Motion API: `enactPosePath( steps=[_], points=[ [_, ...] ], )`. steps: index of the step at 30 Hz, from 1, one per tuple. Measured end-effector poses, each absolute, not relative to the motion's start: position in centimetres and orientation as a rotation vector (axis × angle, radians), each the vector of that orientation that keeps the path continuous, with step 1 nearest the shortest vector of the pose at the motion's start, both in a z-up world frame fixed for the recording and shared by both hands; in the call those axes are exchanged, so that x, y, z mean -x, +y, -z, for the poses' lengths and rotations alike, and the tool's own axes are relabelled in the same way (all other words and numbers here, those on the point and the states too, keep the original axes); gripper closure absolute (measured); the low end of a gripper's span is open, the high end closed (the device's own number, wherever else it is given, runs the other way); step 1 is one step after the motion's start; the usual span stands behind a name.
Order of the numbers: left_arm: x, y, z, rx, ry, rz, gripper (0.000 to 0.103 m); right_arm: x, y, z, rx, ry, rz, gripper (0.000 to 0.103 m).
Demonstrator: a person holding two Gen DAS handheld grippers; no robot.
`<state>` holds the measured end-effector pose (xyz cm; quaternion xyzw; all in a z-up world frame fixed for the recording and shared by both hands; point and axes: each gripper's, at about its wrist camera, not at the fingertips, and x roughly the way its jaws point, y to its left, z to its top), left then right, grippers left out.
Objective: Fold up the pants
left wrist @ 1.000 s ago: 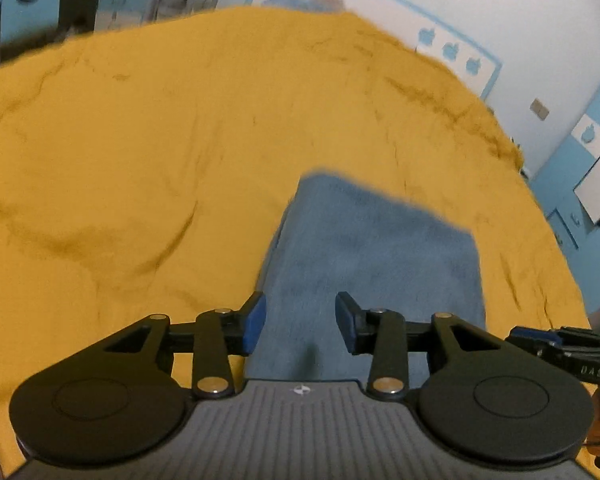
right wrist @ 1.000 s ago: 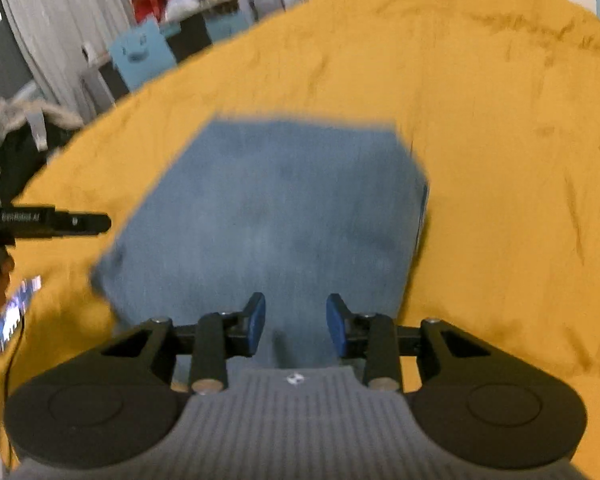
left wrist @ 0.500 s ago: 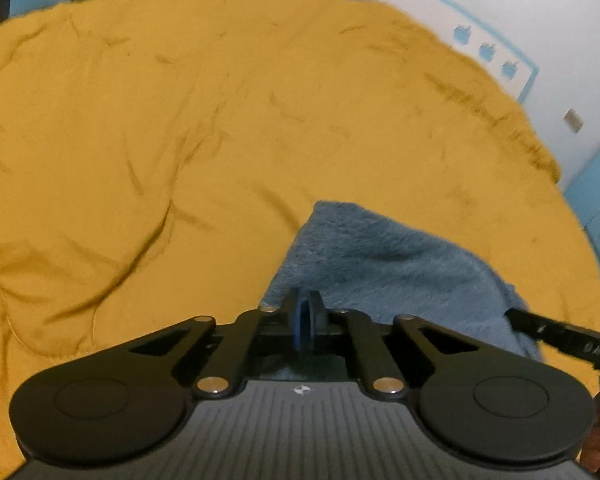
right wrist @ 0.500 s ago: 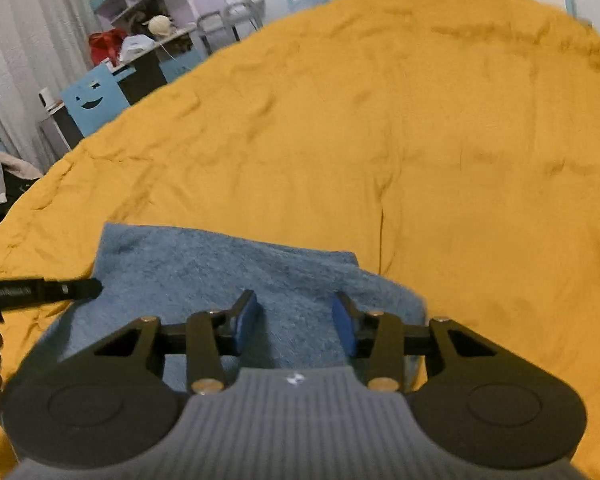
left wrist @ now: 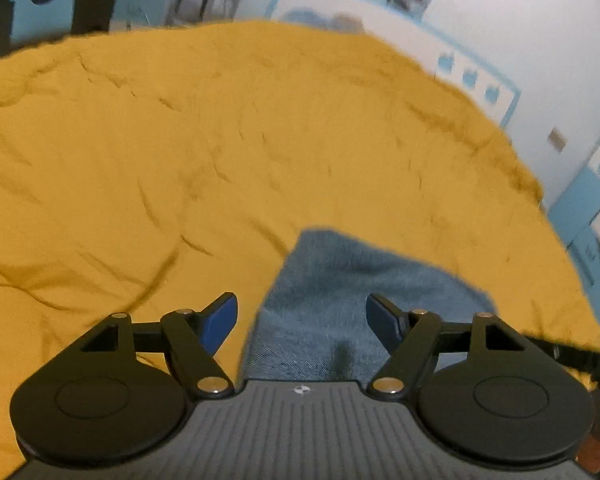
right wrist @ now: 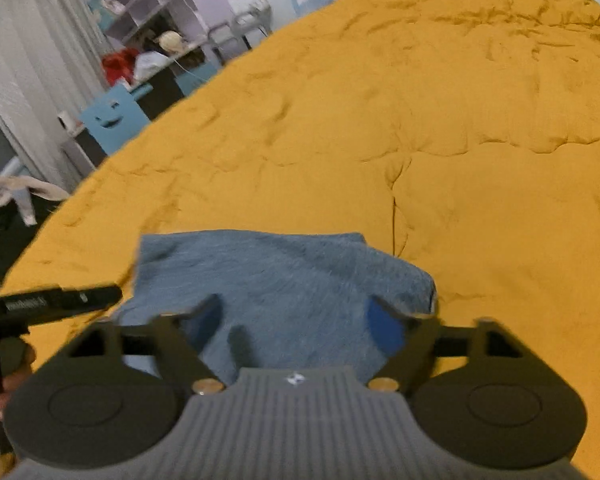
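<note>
1. Lying on the yellow blanket were the folded blue pants.
2. Left claw and right claw were opening wide above the pants, holding nothing.
3. Writing on the claw's black bar was too blurry to read.

A wide bed with a wrinkled mustard-yellow cover fills the room. Behind it stand white shelves, a pale curtain, a blue smiling-face chair and a white wall with blue trim.
</note>
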<state>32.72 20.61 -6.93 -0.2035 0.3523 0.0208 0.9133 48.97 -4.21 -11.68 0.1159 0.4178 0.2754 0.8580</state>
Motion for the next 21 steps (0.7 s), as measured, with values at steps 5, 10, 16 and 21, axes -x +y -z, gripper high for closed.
enactPosePath(
  steps=[5, 10, 16, 21],
  points=[
    [-31.5, 25.2, 8.8, 0.703, 0.806, 0.023, 0.016, -45.9, -8.1, 11.7, -0.379, 0.931, -0.58, 0.022],
    [-31.6, 27.7, 13.2, 0.944, 0.896, 0.106, 0.015, -44.9, -11.7, 15.0, -0.591, 1.042, -0.53, 0.021],
    [-33.4, 27.6, 16.1, 1.025, 0.971, 0.183, 0.015, -45.1, -12.3, 18.3, -0.787, 1.117, -0.587, 0.021],
    [-34.0, 27.7, 17.9, 1.111, 0.986, 0.236, 0.018, -46.3, -11.4, 19.8, -0.856, 1.144, -0.613, 0.021]
  ],
)
